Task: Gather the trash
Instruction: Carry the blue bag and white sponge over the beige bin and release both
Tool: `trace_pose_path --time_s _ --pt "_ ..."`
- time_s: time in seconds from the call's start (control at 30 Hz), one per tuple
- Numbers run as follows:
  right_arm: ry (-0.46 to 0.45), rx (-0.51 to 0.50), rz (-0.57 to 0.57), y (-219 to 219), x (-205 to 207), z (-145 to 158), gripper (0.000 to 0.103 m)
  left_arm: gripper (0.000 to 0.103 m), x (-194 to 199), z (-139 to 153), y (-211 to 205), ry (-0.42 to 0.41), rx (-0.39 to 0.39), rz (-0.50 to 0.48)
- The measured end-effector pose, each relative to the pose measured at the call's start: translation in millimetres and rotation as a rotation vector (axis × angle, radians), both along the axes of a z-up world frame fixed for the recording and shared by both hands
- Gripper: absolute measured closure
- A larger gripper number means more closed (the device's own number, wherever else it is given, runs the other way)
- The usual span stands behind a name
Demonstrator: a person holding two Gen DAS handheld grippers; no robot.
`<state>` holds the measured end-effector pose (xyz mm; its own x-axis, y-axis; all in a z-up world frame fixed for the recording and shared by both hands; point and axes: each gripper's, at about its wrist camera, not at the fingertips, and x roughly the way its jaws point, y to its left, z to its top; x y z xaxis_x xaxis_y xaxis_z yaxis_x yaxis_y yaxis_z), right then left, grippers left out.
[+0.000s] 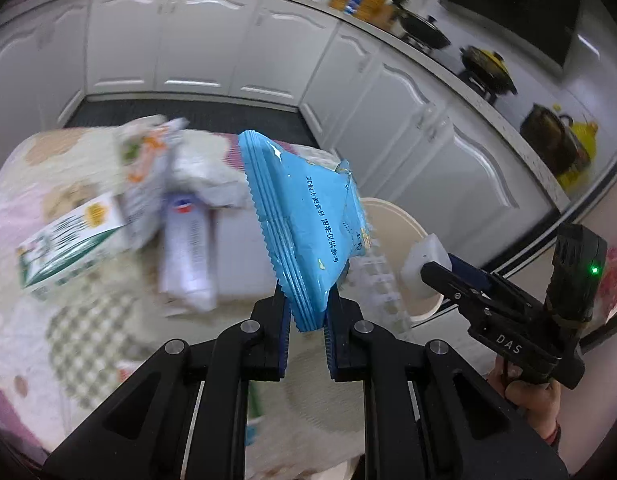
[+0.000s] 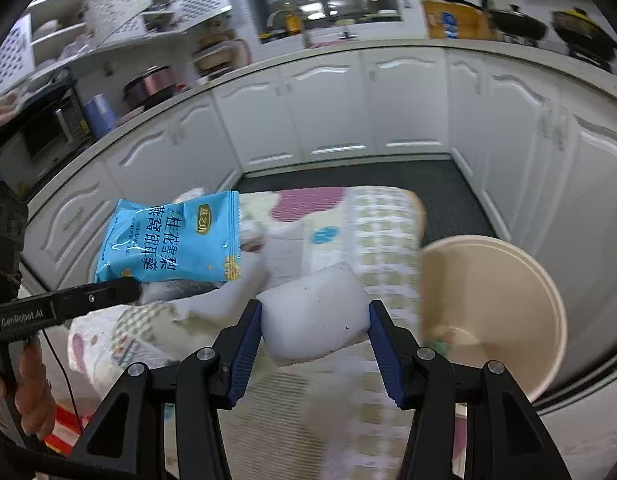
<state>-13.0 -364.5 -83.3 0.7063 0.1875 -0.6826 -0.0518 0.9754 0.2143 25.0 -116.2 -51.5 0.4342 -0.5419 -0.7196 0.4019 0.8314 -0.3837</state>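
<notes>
Blue snack packet [image 1: 304,216] pinched at lower edge, raised above patterned tablecloth [image 1: 40,208]; left gripper [image 1: 306,322] nearly closed on it. White foam block [image 2: 314,312] clamped in right gripper [image 2: 314,332], jaws moderately wide, beside beige bowl [image 2: 548,300]

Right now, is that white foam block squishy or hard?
Probably squishy and light. The white foam block sits pinched in the right claw and its sides look bulged. Its surface looks matte and speckled, so it likely won't slip.

White kitchen cabinets [image 2: 404,104], black wok [image 1: 424,32], yellow pot [image 1: 486,66], microwave [image 2: 36,144]
</notes>
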Motion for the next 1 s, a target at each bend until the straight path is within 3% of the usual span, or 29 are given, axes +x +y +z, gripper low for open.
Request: trace_pose_path --time_s 0.43,0.8,0.87,0.93,1.0 --pt "0.089 -0.027 -0.220 -90.2 6.5 -28.1 0.052 0.091 26.7 -24.5 -132.9 -0.032 0.118 -0.125" --pt "0.148 0.002 -0.299 -133.3 17.1 -57.9 0.051 0.091 40.0 -50.0 -196.1 -0.045 0.199 -0.185" --pt "0.153 0.003 -0.310 -137.4 18.1 -60.6 0.046 0.091 42.0 -52.8 -204.0 -0.034 0.195 -0.191" --pt "0.157 -0.005 -0.331 -142.1 17.8 -62.5 0.043 0.089 44.1 -55.2 -209.9 -0.020 0.179 -0.197" --pt "0.170 -0.016 -0.344 -145.2 16.7 -64.5 0.038 0.078 46.2 -57.4 -213.3 0.005 0.160 -0.203"
